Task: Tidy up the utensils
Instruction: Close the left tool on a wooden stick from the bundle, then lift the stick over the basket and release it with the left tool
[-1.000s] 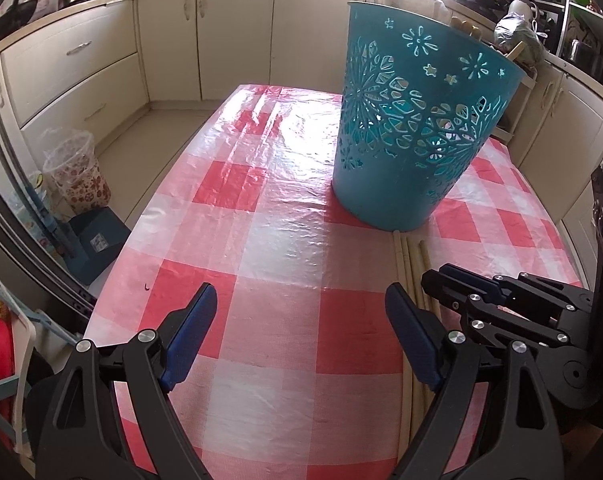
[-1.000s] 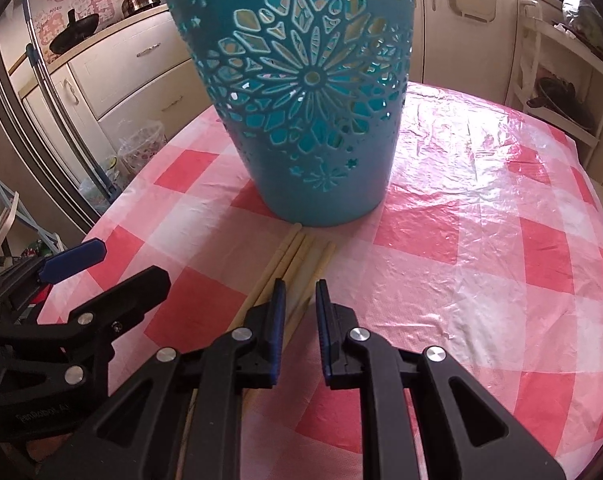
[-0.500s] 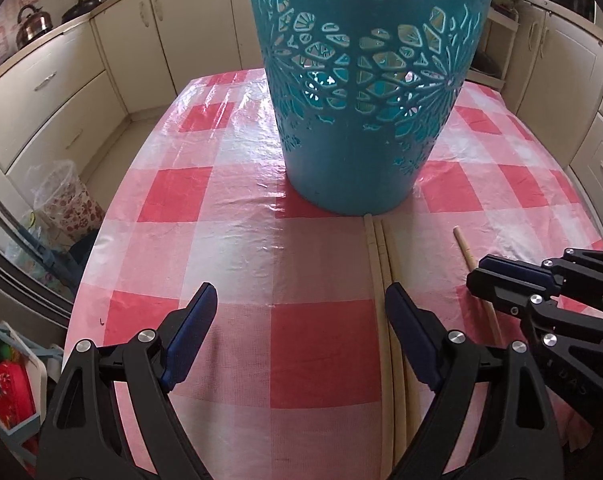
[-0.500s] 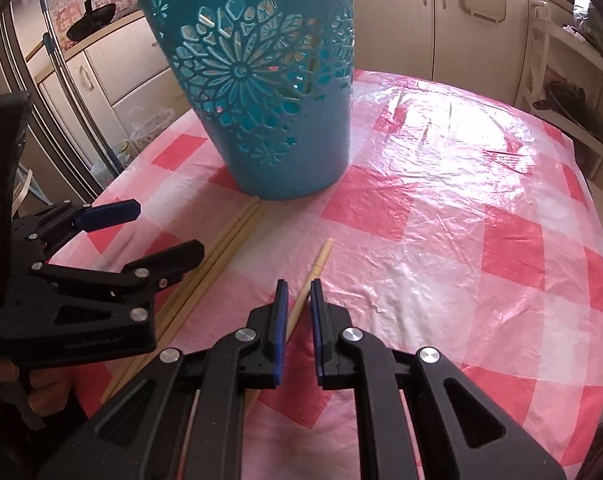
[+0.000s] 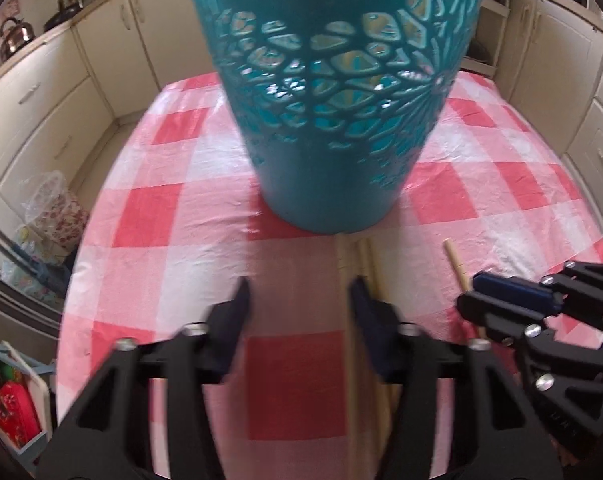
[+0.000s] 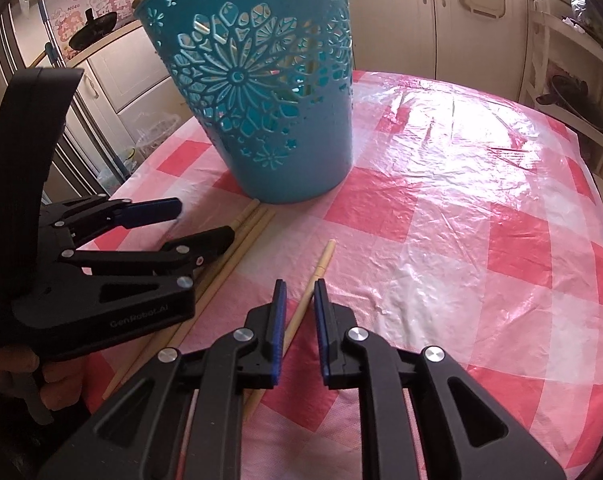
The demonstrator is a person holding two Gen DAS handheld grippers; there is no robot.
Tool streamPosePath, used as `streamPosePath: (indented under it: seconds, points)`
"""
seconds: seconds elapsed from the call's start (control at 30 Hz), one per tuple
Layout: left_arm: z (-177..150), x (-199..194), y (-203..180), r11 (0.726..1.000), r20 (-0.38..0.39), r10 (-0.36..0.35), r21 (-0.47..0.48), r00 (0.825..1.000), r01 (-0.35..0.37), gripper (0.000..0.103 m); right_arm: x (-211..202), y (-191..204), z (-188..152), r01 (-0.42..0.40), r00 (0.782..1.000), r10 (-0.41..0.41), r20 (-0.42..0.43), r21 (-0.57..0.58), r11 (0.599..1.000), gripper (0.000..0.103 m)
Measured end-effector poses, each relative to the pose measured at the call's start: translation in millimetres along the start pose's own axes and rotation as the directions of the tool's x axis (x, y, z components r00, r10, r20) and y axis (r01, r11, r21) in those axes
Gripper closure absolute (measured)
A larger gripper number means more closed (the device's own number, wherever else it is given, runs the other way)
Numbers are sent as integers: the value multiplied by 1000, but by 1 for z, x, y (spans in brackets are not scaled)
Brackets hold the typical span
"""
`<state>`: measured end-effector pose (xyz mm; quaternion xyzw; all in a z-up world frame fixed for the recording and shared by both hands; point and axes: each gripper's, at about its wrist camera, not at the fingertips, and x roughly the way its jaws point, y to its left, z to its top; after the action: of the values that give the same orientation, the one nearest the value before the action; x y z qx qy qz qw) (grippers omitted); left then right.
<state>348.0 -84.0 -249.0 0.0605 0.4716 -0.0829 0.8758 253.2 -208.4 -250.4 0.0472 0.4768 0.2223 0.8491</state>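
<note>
A teal cut-out basket (image 5: 337, 92) (image 6: 269, 96) stands on the red-checked tablecloth (image 5: 161, 208) (image 6: 461, 208). Three long wooden chopsticks (image 5: 361, 252) (image 6: 237, 248) lie side by side in front of it. One more chopstick (image 5: 455, 260) (image 6: 317, 276) lies apart to their right. My left gripper (image 5: 299, 292) (image 6: 197, 220) is open and empty, low over the bundle, with its right finger on the sticks. My right gripper (image 6: 299, 292) (image 5: 473, 296) straddles the single chopstick with a narrow gap between the jaws; the stick lies on the cloth.
Cream kitchen cabinets (image 5: 49, 100) run along the left and far side. A plastic-lined bin (image 5: 49, 208) stands on the floor at the left. A kettle (image 5: 15, 36) sits on the counter. The table edge runs close on the left and right.
Both grippers moved forward toward the basket. The left gripper's jaws have narrowed and dropped onto the chopstick bundle. The right gripper's jaws have opened slightly around the single chopstick.
</note>
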Motion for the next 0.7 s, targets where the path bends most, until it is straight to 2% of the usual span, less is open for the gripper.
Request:
streamPosePath:
  seconds: [0.03,0.07,0.13,0.33,0.47,0.63,0.7]
  points:
    - [1,0,-1,1000,-3,-7,3,1000,7,92,0,0,0,-2,1000,2,0,0,1000,87]
    - [3,0,-3,1000,-11,-13,4,1000,13,98,0,0,0,-4,1000,4,0,0,1000,86]
    - [3,-2,-2,999,-29,-49,-18,998,49,98,0,1,0,-6,1000,6,1,0,1000,86]
    - [6,-1,1,1000,-82,-20,15,996,21,95,1,1,0,-12,1000,12,1,2,1000,83]
    - [9,0,2,998,-89,-36,39,995,40,98,1,0,0,-18,1000,18,2,0,1000,82]
    - [-10,-31,14,989,-62,-139,38,988,141,98,1,-1,0,-29,1000,29,6,8,1000,82]
    - [-14,-61,22,971,-17,-238,26,971,238,98,0,-1,0,-29,1000,29,7,9,1000,82]
